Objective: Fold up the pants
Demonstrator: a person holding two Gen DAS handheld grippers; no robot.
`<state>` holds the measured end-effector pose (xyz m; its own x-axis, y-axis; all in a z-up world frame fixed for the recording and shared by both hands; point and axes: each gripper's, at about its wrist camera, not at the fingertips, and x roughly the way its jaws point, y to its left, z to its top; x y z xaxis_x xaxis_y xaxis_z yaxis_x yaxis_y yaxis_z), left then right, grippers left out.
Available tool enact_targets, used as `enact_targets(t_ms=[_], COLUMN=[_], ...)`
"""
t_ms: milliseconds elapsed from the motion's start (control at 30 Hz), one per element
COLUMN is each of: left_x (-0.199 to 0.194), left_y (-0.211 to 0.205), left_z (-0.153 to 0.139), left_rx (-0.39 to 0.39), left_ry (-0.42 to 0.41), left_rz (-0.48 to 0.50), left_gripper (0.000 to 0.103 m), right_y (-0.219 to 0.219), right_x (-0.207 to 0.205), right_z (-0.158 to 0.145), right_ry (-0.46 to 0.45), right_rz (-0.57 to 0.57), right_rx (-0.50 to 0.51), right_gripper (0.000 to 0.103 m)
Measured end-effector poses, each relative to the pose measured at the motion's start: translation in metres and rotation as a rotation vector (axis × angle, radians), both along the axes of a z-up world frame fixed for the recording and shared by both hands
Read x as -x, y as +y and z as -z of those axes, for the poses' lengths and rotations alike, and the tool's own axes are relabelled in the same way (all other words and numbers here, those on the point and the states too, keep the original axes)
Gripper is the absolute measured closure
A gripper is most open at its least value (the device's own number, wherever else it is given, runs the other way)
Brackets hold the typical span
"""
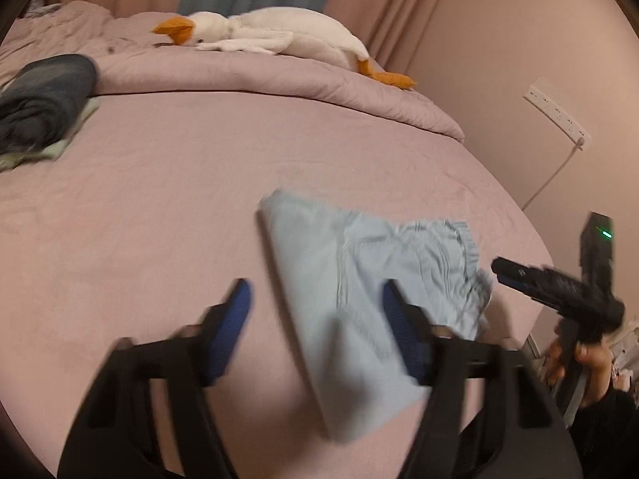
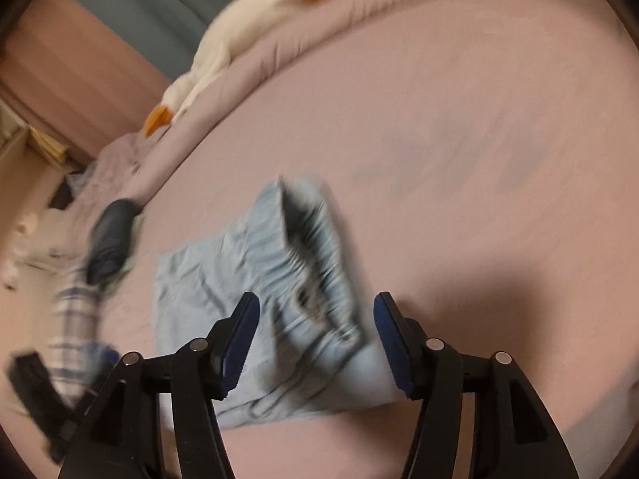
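Note:
Light blue pants (image 1: pixel 359 299) lie folded into a compact bundle on the pink bed sheet (image 1: pixel 159 219). Their elastic waistband is at the right side. My left gripper (image 1: pixel 315 299) is open and empty, held above the bundle's near left part. My right gripper (image 2: pixel 315 311) is open and empty above the pants (image 2: pixel 247 279) and their gathered waistband. It also shows from outside in the left wrist view (image 1: pixel 507 271), off the bundle's right edge, where its jaw gap is unclear. Both views are blurred by motion.
A stack of folded dark clothes (image 1: pixel 44 99) lies at the far left of the bed. A white plush goose (image 1: pixel 271 32) rests on the rolled pink duvet (image 1: pixel 279 80) at the back. A wall with a power strip (image 1: pixel 557 111) is to the right.

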<state>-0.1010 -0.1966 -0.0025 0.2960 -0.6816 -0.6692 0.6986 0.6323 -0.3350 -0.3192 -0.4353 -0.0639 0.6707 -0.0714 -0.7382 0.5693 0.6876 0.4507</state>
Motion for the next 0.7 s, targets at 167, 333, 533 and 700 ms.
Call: enact_targets(t_ms=[167, 333, 533, 700], left_x=[-0.040, -0.052, -0.073, -0.076], left_y=[-0.039, -0.068, -0.084, -0.085], left_z=[0.009, 0.023, 0.068, 0.067], left_rx=[-0.038, -0.125, -0.248, -0.233], left_ry=[0.047, 0.003, 0.015, 0.012], left_rz=[0.101, 0.222, 0.209, 0.172], left_gripper=[0.096, 0.095, 0.099, 0.100], right_y=[0.068, 0.147, 0.193, 0.185], right_x=[-0.023, -0.066, -0.082, -0.082], right_z=[-0.024, -0.006, 0.033, 0.035], right_ry=[-0.137, -0.086, 0.057, 0.032], right_rz=[-0.342, -0.660, -0.823, -0.811], right_rx=[0.149, 0.212, 0.313, 0.283], right_gripper=[0.058, 0.078, 0.081, 0.081])
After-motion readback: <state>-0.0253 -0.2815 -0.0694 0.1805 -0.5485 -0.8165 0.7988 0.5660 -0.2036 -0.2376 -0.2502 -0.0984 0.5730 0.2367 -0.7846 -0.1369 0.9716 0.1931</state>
